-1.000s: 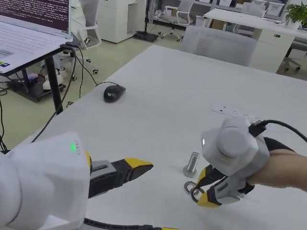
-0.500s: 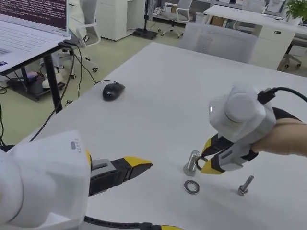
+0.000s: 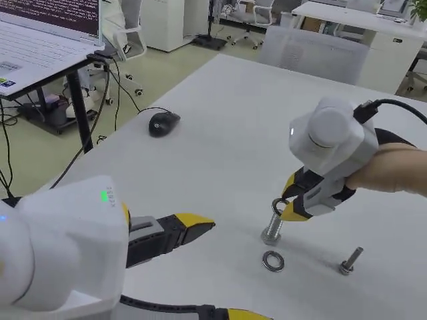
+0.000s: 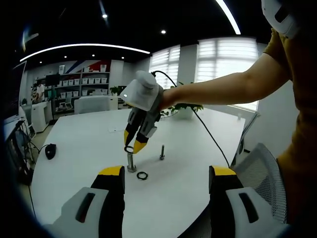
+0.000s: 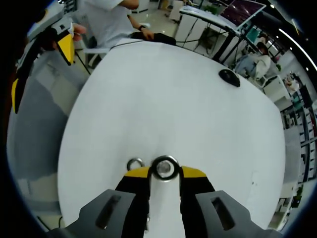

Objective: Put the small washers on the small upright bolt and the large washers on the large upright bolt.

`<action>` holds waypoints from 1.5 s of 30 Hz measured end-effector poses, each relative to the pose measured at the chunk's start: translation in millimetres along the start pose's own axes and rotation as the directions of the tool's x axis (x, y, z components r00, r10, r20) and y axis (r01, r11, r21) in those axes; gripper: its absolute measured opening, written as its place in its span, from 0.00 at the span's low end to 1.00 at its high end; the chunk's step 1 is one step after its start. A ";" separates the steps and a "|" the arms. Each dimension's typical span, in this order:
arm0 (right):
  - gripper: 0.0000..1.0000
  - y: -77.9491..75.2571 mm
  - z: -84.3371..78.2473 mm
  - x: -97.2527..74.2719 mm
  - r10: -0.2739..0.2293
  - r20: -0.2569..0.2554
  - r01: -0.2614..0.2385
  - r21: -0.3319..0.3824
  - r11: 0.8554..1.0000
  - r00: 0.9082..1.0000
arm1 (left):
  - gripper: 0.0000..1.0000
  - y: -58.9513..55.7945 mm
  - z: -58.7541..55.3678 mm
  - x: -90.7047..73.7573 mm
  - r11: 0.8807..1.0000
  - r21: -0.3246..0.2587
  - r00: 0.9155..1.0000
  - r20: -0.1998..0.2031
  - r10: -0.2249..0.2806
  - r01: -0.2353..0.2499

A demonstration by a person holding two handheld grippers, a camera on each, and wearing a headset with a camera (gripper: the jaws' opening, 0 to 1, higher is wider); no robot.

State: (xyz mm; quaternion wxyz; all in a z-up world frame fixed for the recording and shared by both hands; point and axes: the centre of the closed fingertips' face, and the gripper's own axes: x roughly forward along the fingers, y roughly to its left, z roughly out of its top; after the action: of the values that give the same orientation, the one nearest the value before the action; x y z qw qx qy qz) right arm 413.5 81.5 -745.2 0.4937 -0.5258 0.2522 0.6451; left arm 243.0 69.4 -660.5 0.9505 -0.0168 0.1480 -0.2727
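My right gripper (image 3: 288, 208) is shut on a large washer (image 3: 279, 205) and holds it level at the top of the large upright bolt (image 3: 272, 227). The left gripper view shows that washer (image 4: 129, 148) just over the bolt (image 4: 131, 162). In the right gripper view the washer (image 5: 165, 167) sits pinched between the yellow jaw tips. A second washer (image 3: 272, 261) lies flat on the white table in front of the bolt. The small bolt (image 3: 350, 259) stands to its right. My left gripper (image 3: 213, 270) hovers open near the table's front edge, holding nothing.
A black mouse (image 3: 162, 123) lies at the table's far left with its cable running off the edge. A laptop (image 3: 40, 40) stands on a side stand to the left. A grey chair (image 3: 313, 50) is at the far end of the white table (image 3: 227, 133).
My right gripper lifted one washer off the table, leaving the other lying there, and carried it up and left to the top of the large bolt. The left gripper stayed put.
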 end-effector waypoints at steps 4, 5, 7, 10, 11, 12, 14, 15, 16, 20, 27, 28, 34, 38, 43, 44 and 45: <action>0.22 2.0 -1.4 6.7 0.017 -0.012 -0.017 -0.006 1.000 1.000 | 0.68 1.4 0.3 0.4 1.000 -0.003 1.000 0.001 0.002 -0.002; 0.22 2.7 -1.7 8.6 0.022 -0.015 -0.022 -0.007 1.000 1.000 | 0.68 1.9 0.3 0.5 1.000 -0.004 1.000 0.001 0.004 -0.004; 0.22 2.8 -3.0 12.1 0.026 -0.022 -0.027 -0.013 1.000 0.999 | 0.68 2.8 -0.1 0.7 1.000 -0.008 1.000 0.001 0.006 -0.006; 0.22 3.5 -5.3 16.6 0.035 -0.032 -0.036 -0.021 0.999 0.999 | 0.68 3.7 -1.2 1.0 1.000 -0.010 1.000 -0.001 0.009 -0.009; 0.22 3.7 -6.3 17.5 0.036 -0.035 -0.037 -0.026 0.999 0.999 | 0.68 3.9 -1.6 1.1 1.000 -0.012 1.000 -0.002 0.009 -0.009; 0.22 4.5 -7.8 19.3 0.042 -0.040 -0.043 -0.022 0.999 0.998 | 0.68 3.9 -1.8 1.3 1.000 -0.014 1.000 -0.001 0.009 -0.009; 0.22 4.4 -10.1 22.8 0.041 -0.044 -0.042 -0.030 0.999 0.998 | 0.68 4.5 -2.9 1.4 1.000 -0.016 1.000 -0.004 0.013 -0.013; 0.22 5.2 -11.6 23.5 0.044 -0.050 -0.045 -0.023 0.999 0.998 | 0.68 4.5 -3.2 1.4 1.000 -0.017 1.000 -0.004 0.013 -0.013; 0.22 4.6 -11.7 26.7 0.042 -0.048 -0.043 -0.024 0.999 0.998 | 0.68 4.3 -3.1 1.4 1.000 -0.019 1.000 -0.003 0.013 -0.013; 0.22 5.6 -14.4 35.8 0.044 -0.054 -0.045 -0.032 0.998 0.998 | 0.68 4.5 -3.6 1.1 1.000 -0.020 1.000 -0.004 0.015 -0.015; 0.22 8.1 -20.0 48.2 0.049 -0.061 -0.051 -0.034 0.998 0.997 | 0.68 5.4 -5.0 0.3 0.999 -0.024 1.000 -0.008 0.021 -0.022; 0.22 8.5 -21.0 49.3 0.052 -0.063 -0.054 -0.030 0.998 0.997 | 0.68 5.5 -5.0 0.2 0.999 -0.024 1.000 -0.008 0.022 -0.022; 0.23 9.1 -22.6 54.0 0.058 -0.055 -0.060 -0.028 0.998 0.997 | 0.68 6.6 -7.0 0.4 0.999 -0.032 1.000 -0.010 0.028 -0.029; 0.23 10.1 -23.0 55.2 0.066 -0.057 -0.068 -0.025 0.997 0.996 | 0.68 6.7 -6.3 0.4 0.999 -0.033 1.000 -0.006 0.028 -0.029; 0.23 11.1 -26.4 57.9 0.071 -0.070 -0.074 -0.038 0.997 0.995 | 0.68 8.3 -6.3 -1.0 0.999 -0.032 0.999 -0.008 0.034 -0.034; 0.23 10.9 -26.1 58.3 0.069 -0.070 -0.072 -0.039 0.997 0.995 | 0.68 8.6 -6.3 -1.2 0.999 -0.033 0.999 -0.008 0.035 -0.035; 0.24 10.4 -25.8 58.5 0.064 -0.066 -0.067 -0.049 0.996 0.996 | 0.68 8.6 -6.5 -1.3 0.999 -0.031 0.999 -0.009 0.035 -0.035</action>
State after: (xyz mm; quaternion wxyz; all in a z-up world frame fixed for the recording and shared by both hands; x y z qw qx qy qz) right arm 417.6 77.4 -809.8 0.4501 -0.5502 0.2684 0.6501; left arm 244.5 77.7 -667.3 0.9541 -0.0282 0.1564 -0.2537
